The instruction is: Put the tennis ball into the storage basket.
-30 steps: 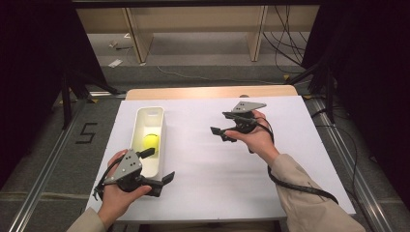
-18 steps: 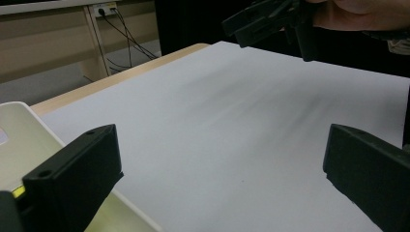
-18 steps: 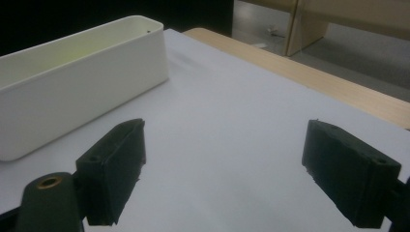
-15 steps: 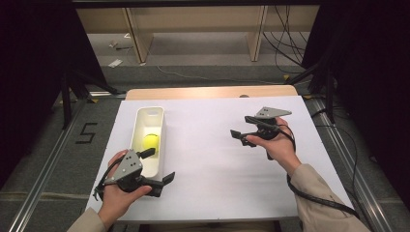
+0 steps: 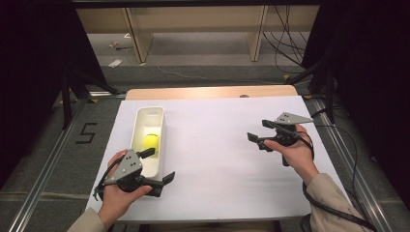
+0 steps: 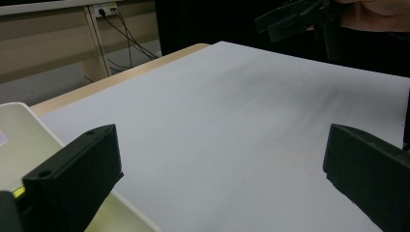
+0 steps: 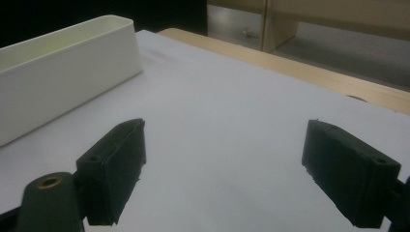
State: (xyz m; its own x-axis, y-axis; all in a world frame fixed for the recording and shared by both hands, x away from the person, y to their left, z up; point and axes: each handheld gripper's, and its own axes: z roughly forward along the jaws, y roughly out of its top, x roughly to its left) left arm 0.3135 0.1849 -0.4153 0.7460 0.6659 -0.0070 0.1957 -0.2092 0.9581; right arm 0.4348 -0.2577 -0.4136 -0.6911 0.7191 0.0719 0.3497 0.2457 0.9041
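Ball (image 5: 150, 141) in bin (image 5: 148, 117); both claws agape, apart.

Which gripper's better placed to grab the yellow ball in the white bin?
Left. The left gripper is open beside the white rectangular bin holding the yellow ball; the right gripper is across the table.

A long white bin (image 5: 154, 116) is set lengthwise on the table's left part, open side up. A yellow-green ball (image 5: 151, 141) is held inside, near its front end.

Dim room, dark edges, soft overhead light, near jaws blurred
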